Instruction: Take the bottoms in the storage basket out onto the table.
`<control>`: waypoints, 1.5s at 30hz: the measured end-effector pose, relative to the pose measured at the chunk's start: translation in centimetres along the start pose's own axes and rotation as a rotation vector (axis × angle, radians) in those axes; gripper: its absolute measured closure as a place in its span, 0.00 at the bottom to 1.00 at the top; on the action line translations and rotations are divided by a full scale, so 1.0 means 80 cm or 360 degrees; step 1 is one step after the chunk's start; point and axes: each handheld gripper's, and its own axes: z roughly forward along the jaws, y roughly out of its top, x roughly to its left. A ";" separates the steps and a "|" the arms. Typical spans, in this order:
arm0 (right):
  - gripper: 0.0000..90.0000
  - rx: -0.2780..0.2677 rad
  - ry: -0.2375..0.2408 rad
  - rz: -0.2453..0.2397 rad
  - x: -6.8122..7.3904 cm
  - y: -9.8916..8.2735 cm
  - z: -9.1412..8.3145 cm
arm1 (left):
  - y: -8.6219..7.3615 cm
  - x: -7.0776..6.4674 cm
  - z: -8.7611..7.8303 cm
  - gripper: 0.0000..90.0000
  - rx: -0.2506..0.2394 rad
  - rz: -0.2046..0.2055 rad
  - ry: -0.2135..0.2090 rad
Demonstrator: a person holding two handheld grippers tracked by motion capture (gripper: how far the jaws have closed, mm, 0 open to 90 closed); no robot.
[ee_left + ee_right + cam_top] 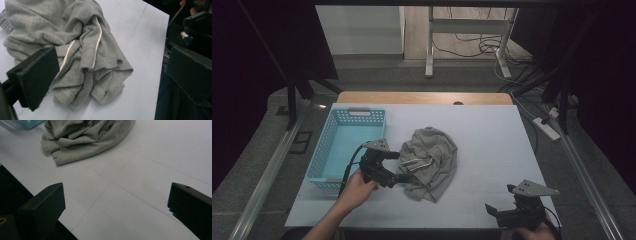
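A crumpled grey garment [432, 160] with thin white stripes lies in the middle of the white table cover. My left gripper [401, 167] is at the garment's left edge, held by a hand, and stands open. In the left gripper view the garment [82, 45] lies between and beyond the wide-apart jaws of that gripper [112, 75]. My right gripper [499, 200] rests near the front right corner, open, pointing toward the garment. In the right gripper view this gripper [116, 205] has only bare table between its jaws, and the garment [85, 137] lies farther off.
A light blue perforated basket [324, 150] stands at the table's left side, just behind the left hand; its corner [27, 123] shows in the right gripper view. The table's front edge [412, 226] is close to both hands. Dark frame legs and cables stand beyond the table.
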 end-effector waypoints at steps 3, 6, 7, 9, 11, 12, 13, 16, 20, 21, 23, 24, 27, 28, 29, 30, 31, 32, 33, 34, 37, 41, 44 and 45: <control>0.02 0.0004 0.0000 0.0001 0.000 0.000 0.000 | -0.003 0.000 -0.003 0.00 -0.0003 -0.0006 0.0000; 0.02 0.0003 0.0000 0.0002 0.000 0.000 0.000 | -0.006 0.000 -0.007 0.00 -0.0019 -0.0024 -0.0005; 0.02 0.0003 0.0000 0.0002 0.000 0.000 0.000 | -0.006 0.000 -0.007 0.00 -0.0019 -0.0024 -0.0005; 0.02 0.0004 0.0000 0.0002 0.000 0.000 0.000 | -0.008 0.000 -0.010 0.00 -0.0022 -0.0027 -0.0004; 0.02 0.0002 0.0000 0.0001 0.000 0.000 0.000 | -0.010 -0.001 -0.013 0.00 -0.0026 -0.0029 -0.0003; 0.02 0.0003 -0.0001 -0.0001 0.000 0.000 0.000 | -0.012 -0.002 -0.015 0.00 -0.0028 -0.0036 -0.0004; 0.02 0.0003 -0.0001 -0.0001 0.000 0.000 0.000 | -0.013 -0.002 -0.016 0.00 -0.0027 -0.0037 -0.0003; 0.02 0.0005 -0.0001 0.0001 0.000 0.000 0.001 | -0.016 -0.003 -0.019 0.00 -0.0033 -0.0049 -0.0010; 0.02 0.0009 -0.0002 -0.0002 0.000 0.000 0.001 | -0.020 -0.003 -0.024 0.00 -0.0043 -0.0064 -0.0016; 0.02 0.0009 -0.0002 -0.0002 0.000 0.000 0.001 | -0.020 -0.003 -0.024 0.00 -0.0043 -0.0064 -0.0016; 0.02 0.0009 -0.0002 -0.0001 0.000 0.000 0.001 | -0.022 -0.004 -0.028 0.00 -0.0050 -0.0071 -0.0014; 0.02 0.0009 -0.0002 -0.0001 0.000 0.000 0.001 | -0.023 -0.004 -0.029 0.00 -0.0051 -0.0074 -0.0014; 0.02 0.0008 -0.0002 0.0000 0.000 0.000 0.001 | -0.025 -0.004 -0.032 0.00 -0.0054 -0.0078 -0.0014; 0.02 0.0009 -0.0002 0.0001 0.000 0.000 0.001 | -0.026 -0.005 -0.034 0.00 -0.0056 -0.0081 -0.0010; 0.02 0.0009 -0.0002 0.0001 0.000 0.000 0.001 | -0.026 -0.005 -0.034 0.00 -0.0056 -0.0081 -0.0010; 0.02 0.0009 -0.0002 0.0001 0.000 0.000 0.001 | -0.027 -0.005 -0.035 0.00 -0.0057 -0.0082 -0.0008; 0.02 0.0010 -0.0003 0.0001 0.000 0.000 0.001 | -0.028 -0.005 -0.036 0.00 -0.0059 -0.0085 -0.0008; 0.02 0.0009 -0.0003 0.0000 0.000 0.000 0.001 | -0.029 -0.006 -0.038 0.00 -0.0060 -0.0086 -0.0005; 0.02 0.0009 -0.0003 0.0000 0.000 0.000 0.001 | -0.030 -0.006 -0.038 0.00 -0.0062 -0.0089 -0.0004; 0.02 0.0009 -0.0003 0.0001 0.000 0.000 0.001 | -0.030 -0.006 -0.038 0.00 -0.0062 -0.0089 -0.0004; 0.02 0.0008 -0.0003 -0.0003 0.000 0.000 0.001 | -0.031 -0.008 -0.041 0.00 -0.0064 -0.0093 -0.0001; 0.02 0.0012 -0.0006 -0.0010 0.001 0.000 0.001 | -0.036 -0.009 -0.045 0.00 -0.0066 -0.0101 0.0004; 0.02 0.0007 -0.0007 -0.0004 0.001 0.000 0.001 | -0.039 -0.011 -0.048 0.00 -0.0071 -0.0105 0.0007; 0.02 0.0007 -0.0007 -0.0004 0.001 0.000 0.001 | -0.039 -0.011 -0.048 0.00 -0.0071 -0.0105 0.0007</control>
